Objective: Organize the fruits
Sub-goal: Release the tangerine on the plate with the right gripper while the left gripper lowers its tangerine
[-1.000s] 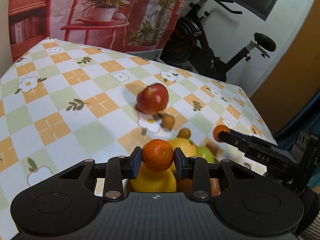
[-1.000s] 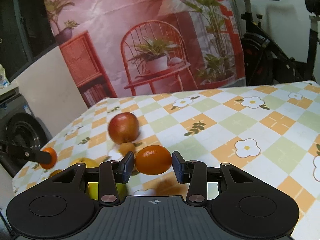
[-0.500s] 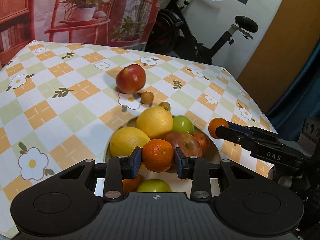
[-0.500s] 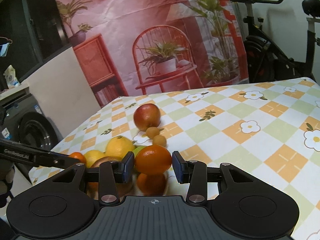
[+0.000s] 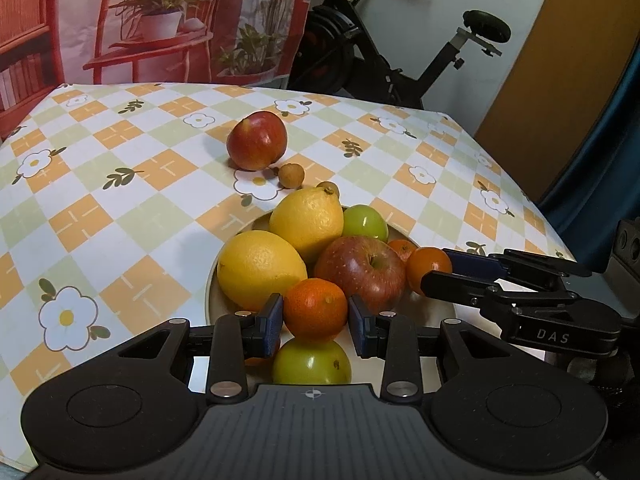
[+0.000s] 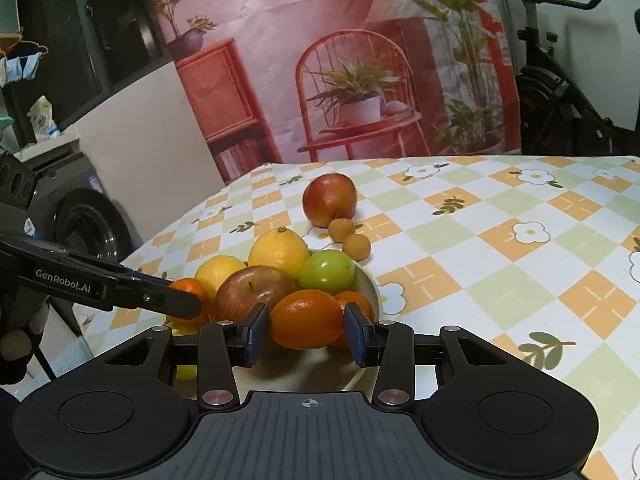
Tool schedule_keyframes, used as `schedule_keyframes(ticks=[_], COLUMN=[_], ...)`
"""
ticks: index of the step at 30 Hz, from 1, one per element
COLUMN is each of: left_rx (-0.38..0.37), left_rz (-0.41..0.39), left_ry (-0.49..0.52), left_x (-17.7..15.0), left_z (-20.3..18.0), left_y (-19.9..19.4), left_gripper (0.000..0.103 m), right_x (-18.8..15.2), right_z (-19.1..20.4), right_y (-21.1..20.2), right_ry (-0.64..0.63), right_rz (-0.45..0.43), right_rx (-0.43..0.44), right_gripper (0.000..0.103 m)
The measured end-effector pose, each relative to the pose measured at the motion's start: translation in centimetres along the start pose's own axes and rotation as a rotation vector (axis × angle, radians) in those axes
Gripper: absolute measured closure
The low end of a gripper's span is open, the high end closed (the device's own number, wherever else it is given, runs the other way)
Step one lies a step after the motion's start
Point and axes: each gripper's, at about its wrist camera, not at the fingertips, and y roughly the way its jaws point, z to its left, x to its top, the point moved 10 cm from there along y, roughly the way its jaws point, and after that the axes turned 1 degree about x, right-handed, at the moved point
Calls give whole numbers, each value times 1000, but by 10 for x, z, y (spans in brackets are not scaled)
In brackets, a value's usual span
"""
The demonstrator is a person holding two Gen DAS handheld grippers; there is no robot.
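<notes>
Behind the worktop (image 5: 120, 184) hangs a red printed backdrop (image 6: 320, 60) of a chair and potted plants, with an exercise bike (image 5: 380, 48) to one side; none of that has changed. What has changed is the view over the checked, flowered cloth: a second ago both cameras looked mostly across open cloth, and now both look down on the pale bowl (image 5: 214, 280) near the front edge, heaped with fruit. Both hands have carried their loads in over it.

Inside the bowl lie two lemons (image 5: 262, 268), a large red apple (image 5: 360, 270), a green apple (image 5: 366, 222) at the back and another green one at the near rim, plus a small orange tucked behind the red apple. A second red apple (image 5: 257, 141) sits out on the cloth beyond the bowl, with two small brown fruits (image 5: 291, 176) just beside it, one close to the bowl's far rim.

The left claw (image 5: 316, 320) is clamped on a small orange (image 5: 316, 308), held above the near green apple. The right claw (image 6: 306, 330) is clamped on a second orange (image 6: 306, 318), over the bowl's other side; in the left view it reaches in from the right, its orange beside the red apple.

Neither grip has loosened across the second. I judge the carrying done and the release next: both oranges hang over an already crowded heap, so they may roll once let go. The far apple and the two brown fruits remain to be gathered.
</notes>
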Motion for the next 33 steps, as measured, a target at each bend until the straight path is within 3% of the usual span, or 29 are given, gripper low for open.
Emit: schedule_keyframes(ticks=[33], left_rx=[14], left_rz=[6], left_ry=[-22], left_x=[-3], left_z=[4], left_y=[5], left_gripper=[64], right_x=[-10], right_z=[-11], right_y=[-1], right_ry=[2], right_rz=[11], right_rx=[-36], right_gripper=[64])
